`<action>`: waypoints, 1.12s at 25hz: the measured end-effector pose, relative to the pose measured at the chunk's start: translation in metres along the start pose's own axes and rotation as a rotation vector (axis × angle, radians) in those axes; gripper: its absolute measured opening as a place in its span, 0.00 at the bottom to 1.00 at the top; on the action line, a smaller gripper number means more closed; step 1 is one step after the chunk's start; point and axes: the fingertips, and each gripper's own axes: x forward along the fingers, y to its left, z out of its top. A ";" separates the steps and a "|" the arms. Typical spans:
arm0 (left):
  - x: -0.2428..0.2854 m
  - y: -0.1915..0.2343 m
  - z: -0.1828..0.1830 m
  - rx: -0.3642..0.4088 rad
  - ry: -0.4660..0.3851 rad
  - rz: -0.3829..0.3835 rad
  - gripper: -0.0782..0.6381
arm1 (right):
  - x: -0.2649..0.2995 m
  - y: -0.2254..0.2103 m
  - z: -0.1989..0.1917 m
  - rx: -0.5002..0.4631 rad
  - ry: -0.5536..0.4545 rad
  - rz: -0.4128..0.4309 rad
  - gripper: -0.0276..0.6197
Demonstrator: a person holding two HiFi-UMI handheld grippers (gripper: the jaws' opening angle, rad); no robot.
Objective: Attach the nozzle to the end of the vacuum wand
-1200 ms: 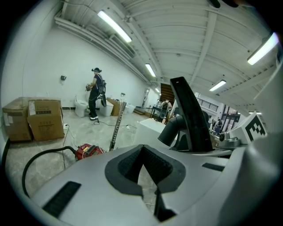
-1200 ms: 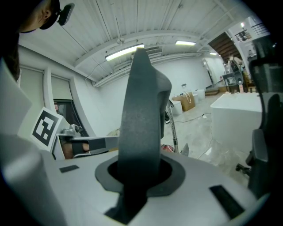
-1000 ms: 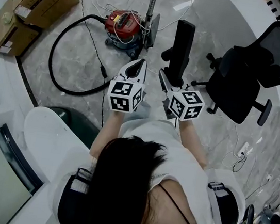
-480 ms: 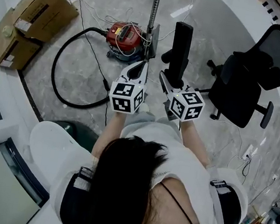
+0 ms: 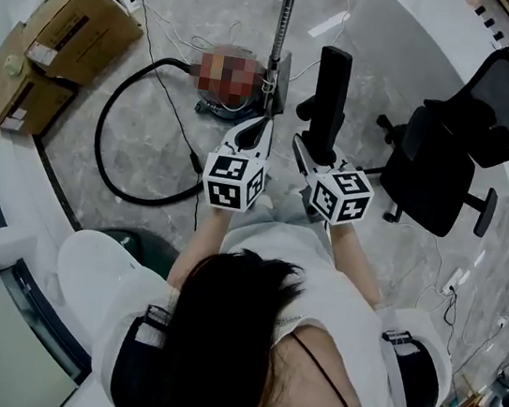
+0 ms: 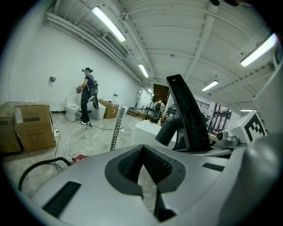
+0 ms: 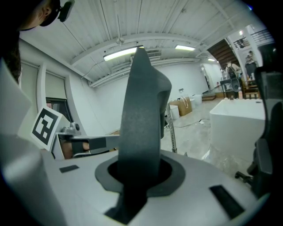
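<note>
My right gripper (image 5: pixel 313 152) is shut on the lower end of a black vacuum nozzle (image 5: pixel 330 91), which stands upright above it. In the right gripper view the nozzle (image 7: pixel 142 114) fills the gap between the jaws of the right gripper (image 7: pixel 138 178). My left gripper (image 5: pixel 261 123) is shut and holds nothing; in the left gripper view the left gripper (image 6: pixel 143 164) has its pads closed together. The silver wand (image 5: pixel 283 27) stands upright just beyond it, rising from the vacuum canister (image 5: pixel 231 73) on the floor. The wand (image 6: pixel 116 131) is ahead and left of the nozzle (image 6: pixel 188 112).
A black hose (image 5: pixel 112 143) loops left of the canister. Cardboard boxes (image 5: pixel 63 27) sit at far left. A black office chair (image 5: pixel 456 152) stands right, beside a white curved table (image 5: pixel 411 41). A white rounded seat (image 5: pixel 98 265) is at lower left. A person (image 6: pixel 87 95) stands far off.
Both grippers have moved a little forward towards the wand, the right one still holding the nozzle. The wand's top has come further into view.
</note>
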 end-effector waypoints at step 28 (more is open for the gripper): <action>0.055 0.015 0.026 -0.004 -0.013 0.066 0.11 | 0.039 -0.050 0.034 -0.032 -0.001 0.048 0.16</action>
